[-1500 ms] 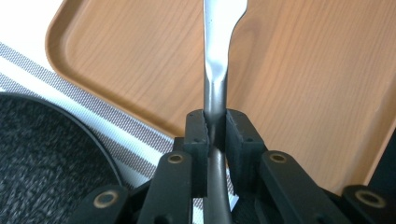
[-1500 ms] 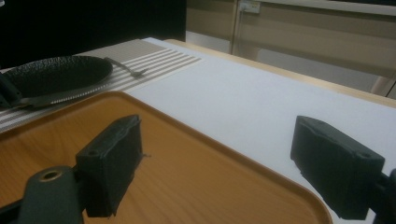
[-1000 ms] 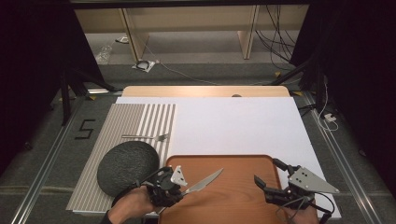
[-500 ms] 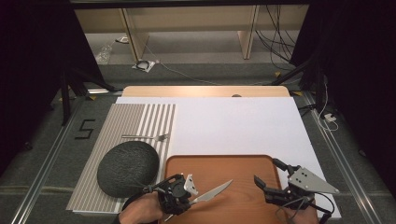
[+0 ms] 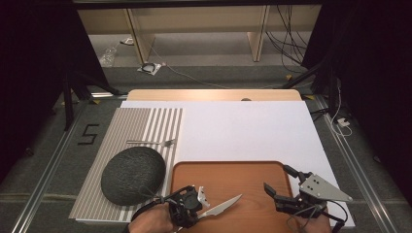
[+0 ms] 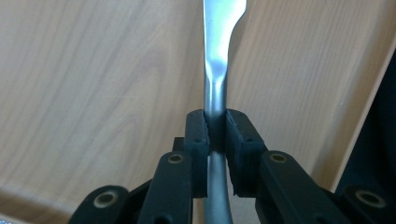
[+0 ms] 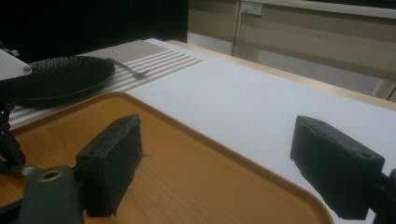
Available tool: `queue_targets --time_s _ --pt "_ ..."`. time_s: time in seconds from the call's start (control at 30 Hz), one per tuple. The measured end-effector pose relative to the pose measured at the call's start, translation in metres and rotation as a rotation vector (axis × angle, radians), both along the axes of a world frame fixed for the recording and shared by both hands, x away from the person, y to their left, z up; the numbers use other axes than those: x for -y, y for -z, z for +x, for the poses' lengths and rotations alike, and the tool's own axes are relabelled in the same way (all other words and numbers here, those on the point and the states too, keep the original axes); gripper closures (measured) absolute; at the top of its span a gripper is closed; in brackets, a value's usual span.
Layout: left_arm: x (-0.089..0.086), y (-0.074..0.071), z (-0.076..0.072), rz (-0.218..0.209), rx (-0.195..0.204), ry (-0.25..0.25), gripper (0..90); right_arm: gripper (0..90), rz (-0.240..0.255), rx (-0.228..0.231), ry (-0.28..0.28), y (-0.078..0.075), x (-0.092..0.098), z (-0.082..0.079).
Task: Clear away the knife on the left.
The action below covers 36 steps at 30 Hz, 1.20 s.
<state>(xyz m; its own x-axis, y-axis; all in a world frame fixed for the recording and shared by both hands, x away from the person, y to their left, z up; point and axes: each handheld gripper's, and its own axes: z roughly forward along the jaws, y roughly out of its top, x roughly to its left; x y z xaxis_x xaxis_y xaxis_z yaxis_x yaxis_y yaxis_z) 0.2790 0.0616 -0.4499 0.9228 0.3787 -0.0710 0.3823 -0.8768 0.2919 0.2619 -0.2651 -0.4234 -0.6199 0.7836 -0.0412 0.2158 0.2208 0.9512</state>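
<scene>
Grey carpeted floor [image 5: 209, 77] strewn with loose black cables [image 5: 286, 34], pale wooden shelf unit [image 5: 194, 26] along the far side, black curtains [image 5: 39, 58] at both flanks, light wooden bench [image 5: 214, 94] under a white sheet [image 5: 243, 131], black "5" marking [image 5: 88, 134] on the floor.

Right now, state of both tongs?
Left tongs: closed on the knife handle, over the wooden tray.
Right tongs: open, holding nothing.
</scene>
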Motion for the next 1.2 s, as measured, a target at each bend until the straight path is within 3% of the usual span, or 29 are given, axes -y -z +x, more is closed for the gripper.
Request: queue_targets --time_s 0.27,0.43,0.5,0.6,0.73,0.83,0.93,1.2 --pt "-0.002 0.004 0.001 0.035 -0.014 0.005 79.4 17.6 0.005 0.003 -0.003 0.000 0.000 0.000" --pt "-0.003 0.006 0.000 0.026 -0.026 0.006 78.8 17.6 0.003 0.000 -0.003 0.000 0.000 0.000" --pt "-0.002 0.005 -0.001 -0.001 -0.020 -0.014 75.5 17.6 0.003 0.000 -0.003 0.000 0.000 0.000" --pt "-0.002 0.000 -0.002 -0.020 0.000 -0.009 59.3 17.6 0.002 0.001 -0.004 0.000 0.000 0.000" --pt "0.000 -0.006 -0.005 -0.075 0.044 -0.011 55.1 17.6 0.003 0.001 -0.003 0.000 0.000 0.000" --pt "0.001 -0.008 -0.006 -0.096 0.076 0.003 58.4 17.6 0.003 0.003 -0.003 0.000 0.000 0.000" --pt "0.002 -0.010 -0.008 -0.120 0.109 0.029 69.2 17.6 0.001 0.000 -0.004 0.000 0.000 0.000" --pt "0.010 -0.007 -0.014 -0.150 0.135 0.064 85.9 17.7 0.005 0.004 -0.003 0.000 -0.001 0.000"
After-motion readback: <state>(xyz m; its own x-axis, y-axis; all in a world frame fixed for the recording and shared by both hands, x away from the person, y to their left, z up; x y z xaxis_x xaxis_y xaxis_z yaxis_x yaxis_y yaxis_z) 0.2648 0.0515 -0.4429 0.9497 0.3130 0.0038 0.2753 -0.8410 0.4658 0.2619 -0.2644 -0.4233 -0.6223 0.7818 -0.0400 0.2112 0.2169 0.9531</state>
